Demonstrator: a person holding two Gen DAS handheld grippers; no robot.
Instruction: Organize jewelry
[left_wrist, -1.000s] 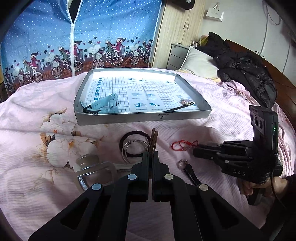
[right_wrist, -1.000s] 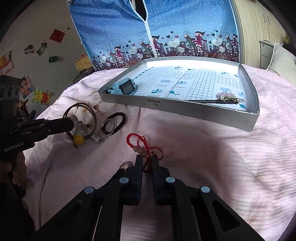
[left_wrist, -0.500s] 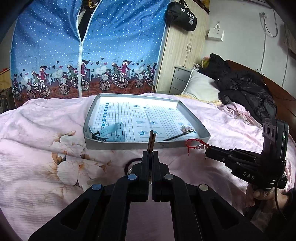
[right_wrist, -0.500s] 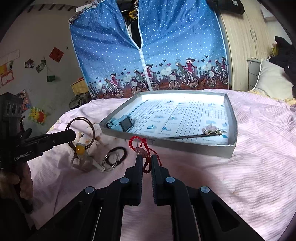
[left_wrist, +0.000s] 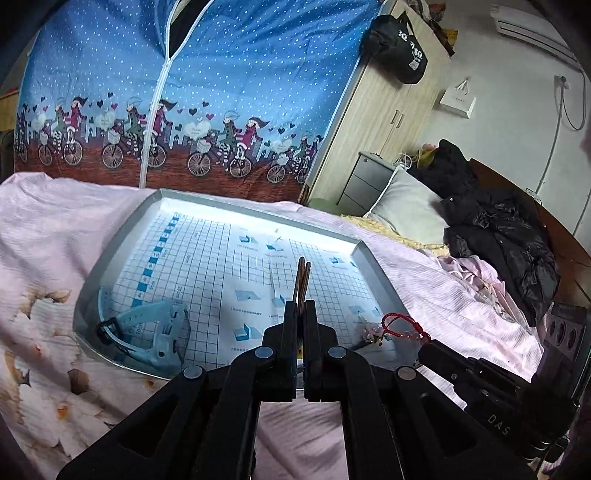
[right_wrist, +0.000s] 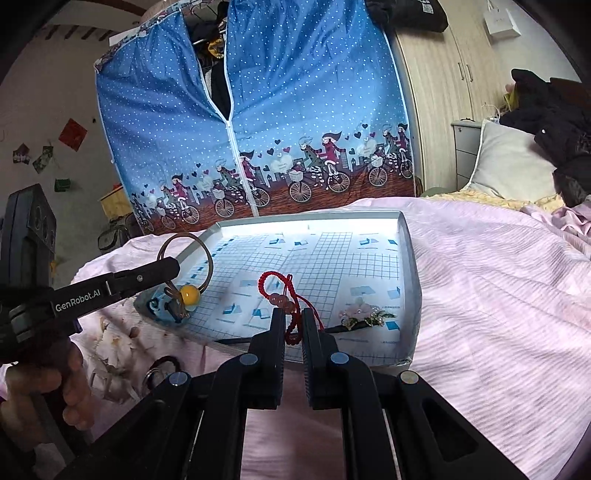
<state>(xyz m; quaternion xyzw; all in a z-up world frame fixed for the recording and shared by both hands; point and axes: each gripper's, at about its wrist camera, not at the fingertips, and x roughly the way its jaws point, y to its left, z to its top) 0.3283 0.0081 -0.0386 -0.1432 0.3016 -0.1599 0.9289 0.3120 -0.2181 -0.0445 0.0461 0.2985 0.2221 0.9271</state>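
Note:
A grey tray (left_wrist: 92, 280) (right_wrist: 412, 258) with a grid-printed liner sits on the pink bedspread. My left gripper (left_wrist: 301, 306) (right_wrist: 173, 264) is shut on a bronze bangle (left_wrist: 302, 280) (right_wrist: 207, 258) with a yellow bead (right_wrist: 190, 293), held above the tray's left part. My right gripper (right_wrist: 293, 314) (left_wrist: 424, 345) is shut on a red cord bracelet (right_wrist: 280, 291) (left_wrist: 400, 325) with pink beads, over the tray's near edge. Inside the tray lie a light-blue watch (left_wrist: 155, 332) (right_wrist: 162, 308) and a flower hairpin (right_wrist: 360, 314) (left_wrist: 371, 332).
Black and silver rings (right_wrist: 160, 369) lie on the bedspread left of the tray, near a person's hand (right_wrist: 44, 391). A blue fabric wardrobe (left_wrist: 184, 92) stands behind the bed; a pillow (left_wrist: 406, 206) and dark jacket (left_wrist: 498, 229) lie at the right.
Both grippers lifted off the bedspread with their pieces and moved forward over the tray. The red bracelet left the bedspread in the right gripper; the bangle rose with the left.

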